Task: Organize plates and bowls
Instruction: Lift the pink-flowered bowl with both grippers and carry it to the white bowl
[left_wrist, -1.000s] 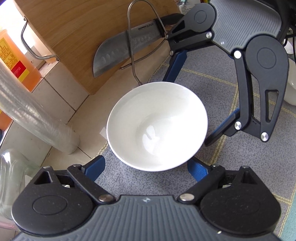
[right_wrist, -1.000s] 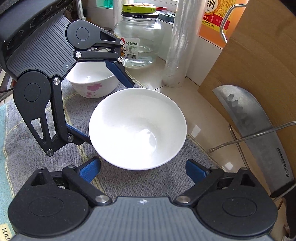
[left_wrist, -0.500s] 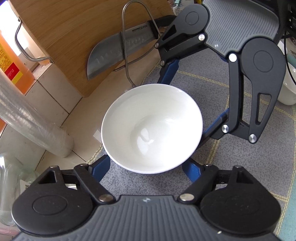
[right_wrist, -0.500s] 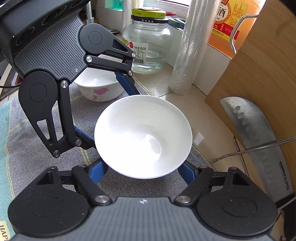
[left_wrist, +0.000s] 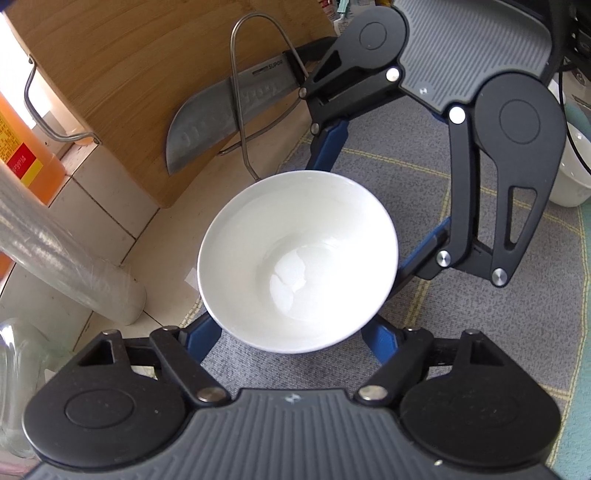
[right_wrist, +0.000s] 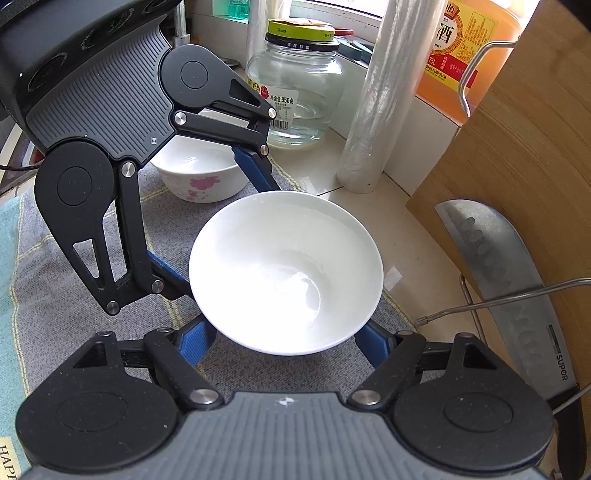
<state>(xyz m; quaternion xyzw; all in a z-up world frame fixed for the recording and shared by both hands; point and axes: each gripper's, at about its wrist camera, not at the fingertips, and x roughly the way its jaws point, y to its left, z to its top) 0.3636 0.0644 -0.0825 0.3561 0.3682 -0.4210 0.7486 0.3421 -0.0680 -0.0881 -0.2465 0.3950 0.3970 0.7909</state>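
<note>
The white bowl (left_wrist: 297, 260), standing on the grey mat (left_wrist: 480, 332), was clasped low on its sides by the left gripper (left_wrist: 291, 338), whose jaws were closing, and the right gripper (right_wrist: 286, 341); an even, level lift was advisable.

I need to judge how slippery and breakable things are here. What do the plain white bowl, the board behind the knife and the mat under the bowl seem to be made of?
White bowl: likely glazed ceramic; glossy, with bright highlights inside.
Board: wood or bamboo by its fine straight grain; matte.
Mat: woven cloth, speckled grey with yellow lines; looks soft.
</note>
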